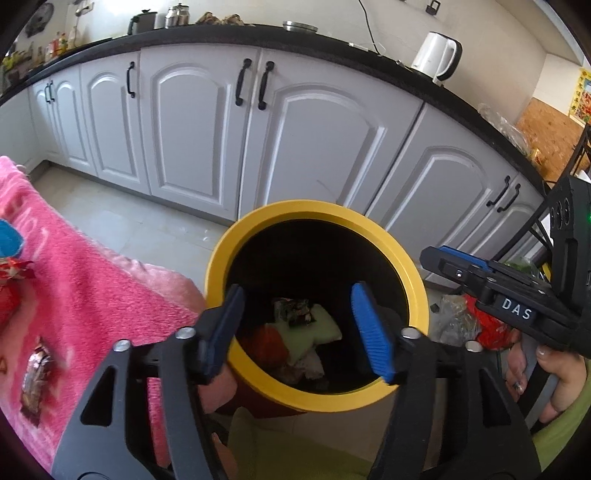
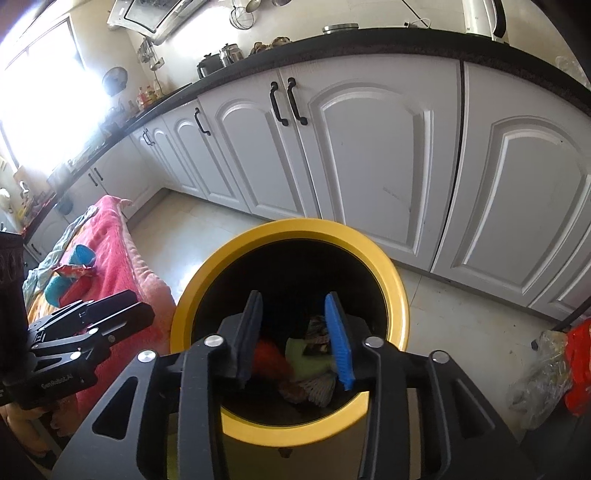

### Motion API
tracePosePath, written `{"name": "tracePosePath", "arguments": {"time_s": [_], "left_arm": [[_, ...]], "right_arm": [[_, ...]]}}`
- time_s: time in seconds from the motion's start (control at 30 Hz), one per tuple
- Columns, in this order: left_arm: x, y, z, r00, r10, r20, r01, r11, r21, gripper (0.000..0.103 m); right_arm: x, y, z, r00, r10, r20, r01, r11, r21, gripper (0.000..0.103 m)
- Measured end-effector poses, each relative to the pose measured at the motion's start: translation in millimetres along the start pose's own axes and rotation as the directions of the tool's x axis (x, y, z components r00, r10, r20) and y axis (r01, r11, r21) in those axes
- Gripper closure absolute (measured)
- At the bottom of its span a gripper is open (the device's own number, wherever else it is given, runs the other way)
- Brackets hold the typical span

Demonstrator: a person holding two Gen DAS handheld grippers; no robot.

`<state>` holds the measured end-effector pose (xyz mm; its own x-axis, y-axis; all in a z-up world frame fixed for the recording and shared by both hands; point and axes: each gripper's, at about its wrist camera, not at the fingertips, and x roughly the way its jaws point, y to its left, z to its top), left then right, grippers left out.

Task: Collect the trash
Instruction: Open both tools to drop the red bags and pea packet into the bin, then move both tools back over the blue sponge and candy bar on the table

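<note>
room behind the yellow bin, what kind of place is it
Most likely a home kitchen: white cabinet doors under a dark countertop, a white electric kettle on it, and a range hood above.

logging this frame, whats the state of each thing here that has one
left gripper: open, nothing between the jaws, over the bin
right gripper: open, nothing between the jaws, over the bin
yellow-rimmed bin: no lid on it, holding trash at the bottom
cabinet doors: all shut
wrapper: lying on the pink towel, not yet collected
</note>
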<state>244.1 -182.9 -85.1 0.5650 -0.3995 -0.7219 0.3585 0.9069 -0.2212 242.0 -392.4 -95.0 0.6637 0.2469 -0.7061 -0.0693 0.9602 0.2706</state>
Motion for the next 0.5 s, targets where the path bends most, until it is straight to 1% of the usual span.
{"name": "tracePosePath", "arguments": {"time_s": [0.03,0.07,0.13,0.2,0.27,0.33,0.37,0.43,0.5], "left_arm": [[-3.9,1.9,0.2,1.0,0.004,0.009,-0.004,1.0,-0.005,0.041],[-6.6,3.4,0.4,1.0,0.008,0.014,-0.008,1.0,-0.009,0.04],[-12.1,6.7,1.4,1.0,0.017,0.025,-0.016,1.0,-0.02,0.033],[-17.8,10.7,2.1,0.999,0.025,0.035,-0.024,0.999,-0.03,0.03],[-22.7,13.7,2.7,0.998,0.031,0.045,-0.03,0.999,-0.036,0.025],[-28.6,16.7,2.9,0.998,0.034,0.056,-0.032,0.998,-0.046,0.016],[-31.7,18.1,3.2,0.997,0.038,0.061,-0.035,0.998,-0.05,0.015],[-38.3,20.3,3.3,0.996,0.044,0.072,-0.041,0.998,-0.056,0.011],[-43.4,22.9,3.2,0.995,0.053,0.081,-0.048,0.997,-0.061,0.011]], "right_arm": [[-1.5,0.5,0.2,1.0,0.0,0.004,0.0,1.0,0.0,0.06],[-2.6,1.7,0.7,1.0,0.0,0.009,0.0,1.0,-0.001,0.058],[-5.5,3.9,1.1,1.0,-0.001,0.018,0.001,1.0,-0.007,0.054],[-7.8,7.4,1.9,1.0,0.0,0.026,0.0,1.0,-0.013,0.05],[-10.0,10.4,2.3,1.0,0.0,0.031,0.0,1.0,-0.017,0.048],[-12.1,13.5,2.7,0.999,0.001,0.038,0.0,1.0,-0.022,0.044],[-13.1,15.1,3.1,0.999,0.0,0.041,0.001,1.0,-0.024,0.043],[-15.3,17.7,3.8,0.999,0.004,0.048,-0.002,1.0,-0.027,0.038],[-18.6,21.0,4.2,0.998,0.004,0.058,-0.002,1.0,-0.031,0.034]]}}
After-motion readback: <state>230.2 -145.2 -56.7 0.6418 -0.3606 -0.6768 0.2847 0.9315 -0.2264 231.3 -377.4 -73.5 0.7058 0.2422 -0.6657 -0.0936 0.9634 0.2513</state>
